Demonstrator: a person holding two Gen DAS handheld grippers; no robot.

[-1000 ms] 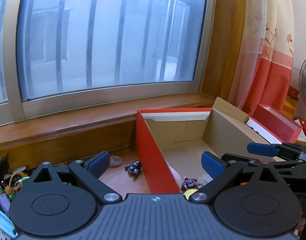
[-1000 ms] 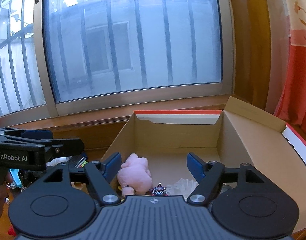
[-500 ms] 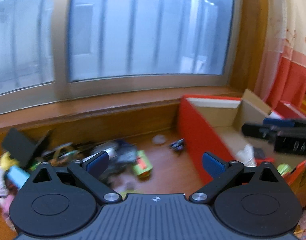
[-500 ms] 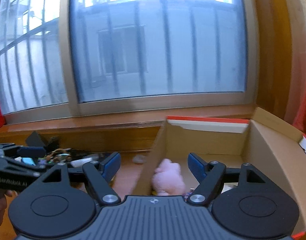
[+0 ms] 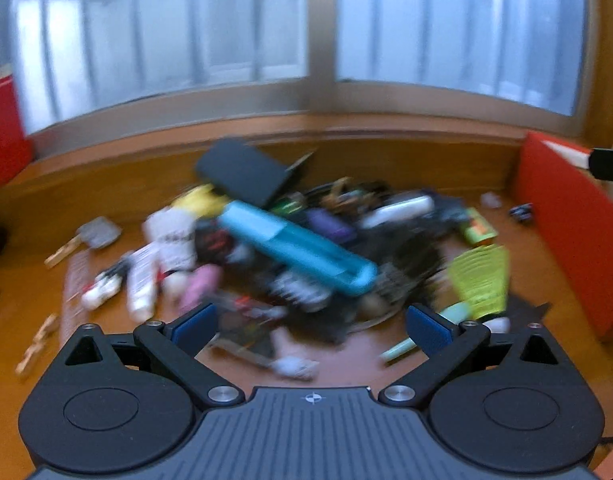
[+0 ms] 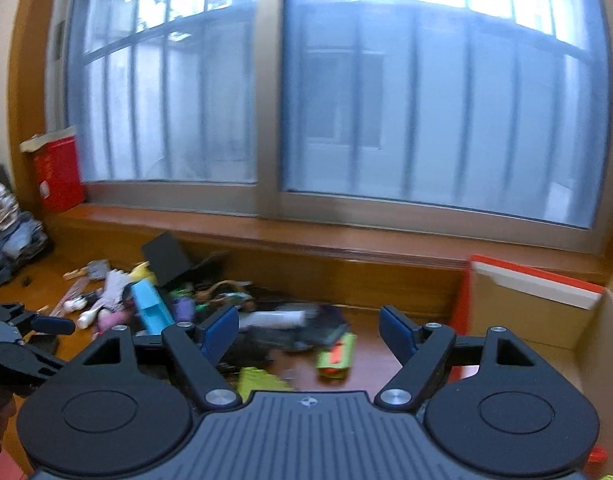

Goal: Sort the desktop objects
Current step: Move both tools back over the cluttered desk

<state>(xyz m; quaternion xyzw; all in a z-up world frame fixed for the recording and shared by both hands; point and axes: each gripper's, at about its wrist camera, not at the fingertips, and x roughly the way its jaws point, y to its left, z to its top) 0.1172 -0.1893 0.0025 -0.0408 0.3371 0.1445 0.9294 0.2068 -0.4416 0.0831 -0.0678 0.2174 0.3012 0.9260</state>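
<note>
A blurred pile of small desk objects lies on the wooden desk (image 5: pixel 546 280). In it are a long teal case (image 5: pixel 298 248), a black box (image 5: pixel 242 176), a yellow-green fan-shaped item (image 5: pixel 478 280) and a white tube (image 5: pixel 402 208). My left gripper (image 5: pixel 310 326) is open and empty above the pile's near edge. My right gripper (image 6: pixel 308 330) is open and empty, with the pile to its left and a green-orange item (image 6: pixel 338 354) between its fingers in view. The red-sided cardboard box (image 6: pixel 538 308) stands at the right.
A window with a wooden sill (image 6: pixel 346 236) runs along the back. A red container (image 6: pixel 58 172) stands on the sill at the left. Folded clothes (image 6: pixel 10 232) lie at the far left. Wooden clothes pegs (image 5: pixel 38 344) lie left of the pile.
Both grippers have swung left, away from the cardboard box and towards the pile of objects. Both stay open and empty.
</note>
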